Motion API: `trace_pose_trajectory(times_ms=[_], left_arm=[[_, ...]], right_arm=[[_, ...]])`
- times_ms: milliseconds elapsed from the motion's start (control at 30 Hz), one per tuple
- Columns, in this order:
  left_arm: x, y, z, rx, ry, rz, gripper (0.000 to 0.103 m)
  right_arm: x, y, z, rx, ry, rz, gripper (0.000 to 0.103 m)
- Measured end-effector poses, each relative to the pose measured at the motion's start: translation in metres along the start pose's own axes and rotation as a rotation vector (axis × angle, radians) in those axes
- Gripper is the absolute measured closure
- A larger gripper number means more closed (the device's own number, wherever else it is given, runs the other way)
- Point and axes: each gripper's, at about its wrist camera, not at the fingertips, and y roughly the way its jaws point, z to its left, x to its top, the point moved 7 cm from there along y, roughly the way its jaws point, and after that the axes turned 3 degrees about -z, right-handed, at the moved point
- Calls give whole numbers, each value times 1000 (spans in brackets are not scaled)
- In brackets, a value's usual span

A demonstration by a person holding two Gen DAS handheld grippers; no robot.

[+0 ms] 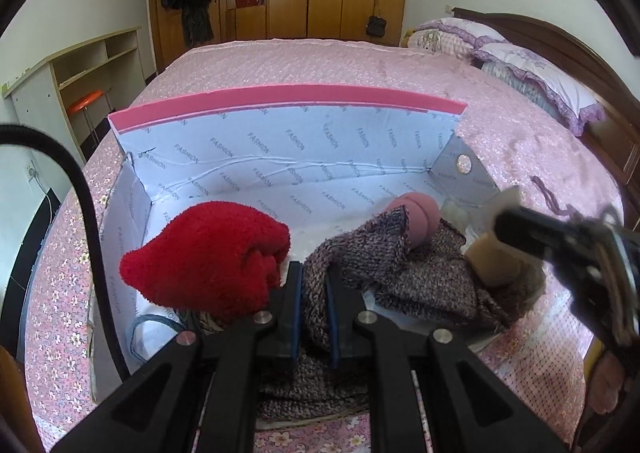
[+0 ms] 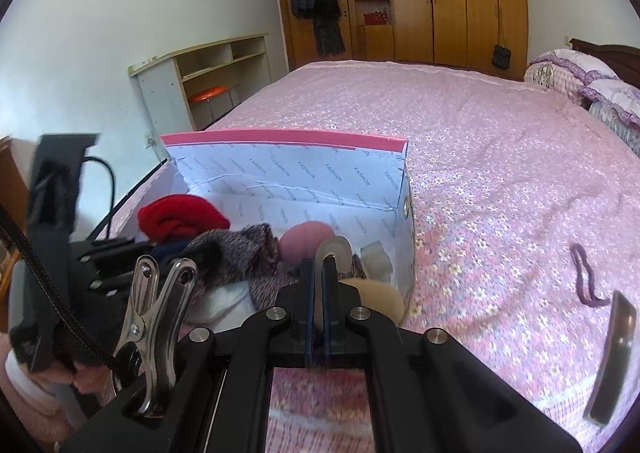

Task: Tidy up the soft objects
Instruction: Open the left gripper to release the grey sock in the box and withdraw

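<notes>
your left gripper [image 1: 313, 285] is pinching the grey knit [image 1: 404, 265] low in the frame, over the box [image 1: 280, 141]. your right gripper [image 2: 319, 277] is clamped on a tan piece [image 2: 380, 299] at lower centre. pull apart and the knit may drag the red bundle [image 1: 208, 253] out — it sits touching it.

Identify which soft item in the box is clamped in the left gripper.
The mottled grey-purple knit: its fabric runs between the left gripper's closed jaws. The red fluffy bundle and pink ball lie free.
</notes>
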Motion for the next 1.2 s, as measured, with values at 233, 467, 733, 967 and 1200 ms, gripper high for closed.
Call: trace_pose_trajectory(times_ms=[233,467,733,967,1200], left_arm=[[1,0,-2,1,12,-1,92],[3,2,-3,-4,12,-1,92],[5,5,-9,-6,35,4,72],[2,2,-19,-26,56,19,48],[0,-15,-25,-28,92,-18,39]], right_arm=[[7,30,-6,-16,13,27,99],[10,41,-12,-30,17,31,99],[11,46,-14,-17,40,33,97],[15,35,-13,-14,52,4,75],[15,21,-15,-3,76,-14,69]])
